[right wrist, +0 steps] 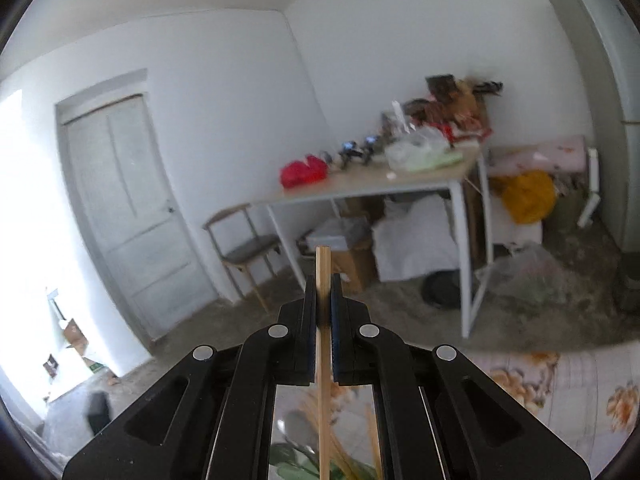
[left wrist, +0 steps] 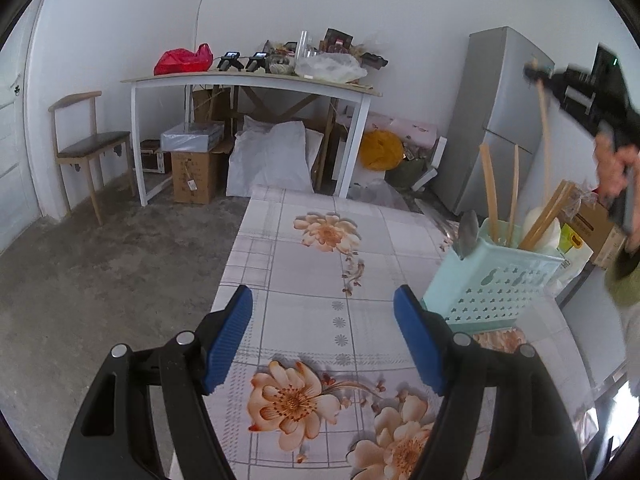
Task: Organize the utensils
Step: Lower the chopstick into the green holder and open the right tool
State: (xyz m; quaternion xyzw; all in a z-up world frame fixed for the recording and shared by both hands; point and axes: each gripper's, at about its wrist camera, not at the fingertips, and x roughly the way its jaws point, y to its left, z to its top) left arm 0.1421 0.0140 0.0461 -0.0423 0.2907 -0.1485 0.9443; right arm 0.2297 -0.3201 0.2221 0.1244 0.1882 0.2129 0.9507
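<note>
A mint green perforated utensil holder [left wrist: 494, 280] stands on the floral tablecloth [left wrist: 320, 264] at the right. It holds several wooden chopsticks [left wrist: 490, 194], a metal spoon [left wrist: 468, 234] and a white utensil [left wrist: 546, 226]. My left gripper [left wrist: 323, 340] is open and empty, low over the cloth just left of the holder. My right gripper [right wrist: 323, 296] is shut on a single wooden chopstick [right wrist: 323, 360], held upright above the holder; it also shows in the left wrist view [left wrist: 543, 136], hanging from the right gripper [left wrist: 536, 70].
A white-legged table [left wrist: 256, 80] with a red bag [left wrist: 182, 60] and clutter stands at the back wall. A wooden chair [left wrist: 90, 148] is at the left, boxes and bags lie beneath the table, and a grey fridge [left wrist: 500, 120] stands at the right.
</note>
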